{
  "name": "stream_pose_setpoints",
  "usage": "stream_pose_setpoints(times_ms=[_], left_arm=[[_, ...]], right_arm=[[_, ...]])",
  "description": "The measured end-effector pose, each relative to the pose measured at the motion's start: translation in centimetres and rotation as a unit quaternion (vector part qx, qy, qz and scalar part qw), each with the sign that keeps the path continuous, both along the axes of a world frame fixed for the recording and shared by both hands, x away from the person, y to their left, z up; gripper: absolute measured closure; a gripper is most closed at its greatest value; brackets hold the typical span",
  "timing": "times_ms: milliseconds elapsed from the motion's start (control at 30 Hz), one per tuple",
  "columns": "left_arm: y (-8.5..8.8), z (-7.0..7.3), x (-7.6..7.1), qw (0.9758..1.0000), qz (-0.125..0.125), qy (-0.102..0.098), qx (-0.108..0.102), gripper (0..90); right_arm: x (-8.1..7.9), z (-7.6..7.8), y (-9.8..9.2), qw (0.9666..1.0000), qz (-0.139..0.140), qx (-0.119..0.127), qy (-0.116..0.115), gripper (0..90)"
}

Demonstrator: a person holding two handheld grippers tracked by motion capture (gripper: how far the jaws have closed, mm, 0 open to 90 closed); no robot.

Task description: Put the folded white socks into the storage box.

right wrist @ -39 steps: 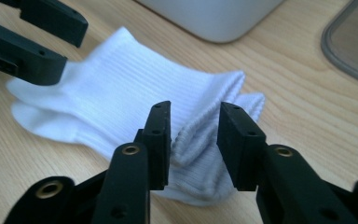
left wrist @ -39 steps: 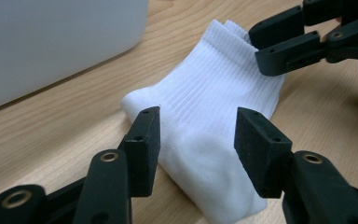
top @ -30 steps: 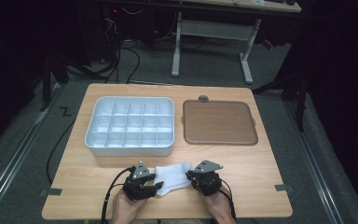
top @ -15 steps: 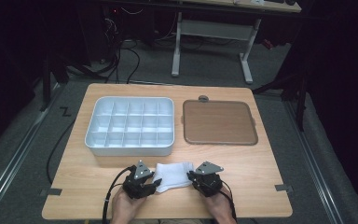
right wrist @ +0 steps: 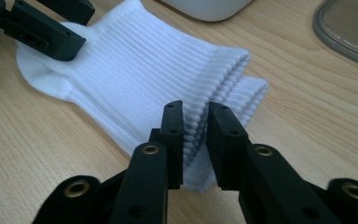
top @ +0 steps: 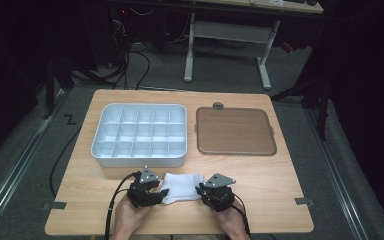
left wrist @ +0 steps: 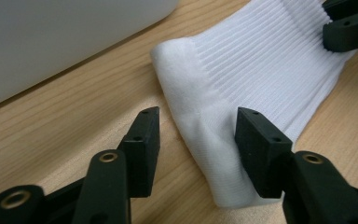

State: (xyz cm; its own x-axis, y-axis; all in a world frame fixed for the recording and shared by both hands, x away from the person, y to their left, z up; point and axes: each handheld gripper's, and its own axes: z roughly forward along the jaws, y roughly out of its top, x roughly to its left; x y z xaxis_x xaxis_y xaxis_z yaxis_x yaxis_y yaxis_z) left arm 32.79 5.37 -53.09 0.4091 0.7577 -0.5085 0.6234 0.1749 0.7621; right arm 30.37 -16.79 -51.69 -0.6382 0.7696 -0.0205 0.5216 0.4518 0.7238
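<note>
Near the front edge of the table, a white folded sock lies flat between the two claws, just in front of the grey compartment tray. Compared with a second ago, the sock sits in much the same spot and both hands have hardly shifted; what differs is the jaws. The left claw has just been opening: its jaws stand apart, one on bare wood and the other over the rounded toe end of the sock, with the fabric's edge between them and a clear gap on the one side, so it grips nothing. The right claw has also just been opening from a tight pinch; the ribbed cuff layers sit between its jaws, which are narrowly parted, and whether the pads press the cloth I cannot tell for sure.

Behind the sock, the tray's wall stands close, its cells showing nothing inside from the high view. To the tray's right lies a brown lid with a grey rim, well apart from the sock. Cables trail from both claws toward the person's hands at the table's near edge.
</note>
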Motion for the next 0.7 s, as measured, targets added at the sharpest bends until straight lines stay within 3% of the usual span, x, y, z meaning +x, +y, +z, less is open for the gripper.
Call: stream_pose_setpoints(times_ms=[67,133,233,400,533,600,700], left_arm=[[0.1,0.2,0.0,1.0,0.001,-0.003,-0.002,48.4],[0.7,1.1,0.4,0.9996,0.011,-0.004,-0.027,47.7],[1.0,1.9,1.1,0.9988,0.021,0.002,-0.044,46.7],[1.0,2.7,2.2,0.998,0.03,0.008,-0.054,46.4],[0.7,2.6,3.0,0.9974,0.036,0.018,-0.06,46.1],[0.2,2.1,3.7,0.9967,0.036,0.034,-0.064,46.1],[-0.2,1.6,4.0,0.9967,0.038,0.041,-0.058,46.1]], right_arm=[[0.0,0.1,0.0,1.0,-0.001,0.002,0.002,73.0],[-0.2,0.6,0.1,1.0,-0.005,-0.004,-0.006,70.1],[-0.3,1.3,0.0,0.9998,-0.009,-0.001,-0.016,69.9],[-0.5,2.2,0.5,0.9996,-0.003,0.01,-0.025,73.5],[-0.4,2.5,1.4,0.9995,0.009,0.016,-0.024,77.3],[-0.1,2.3,2.0,0.9995,0.018,0.021,-0.017,78.6],[0.0,2.1,2.5,0.9994,0.025,0.02,-0.012,79.4]])
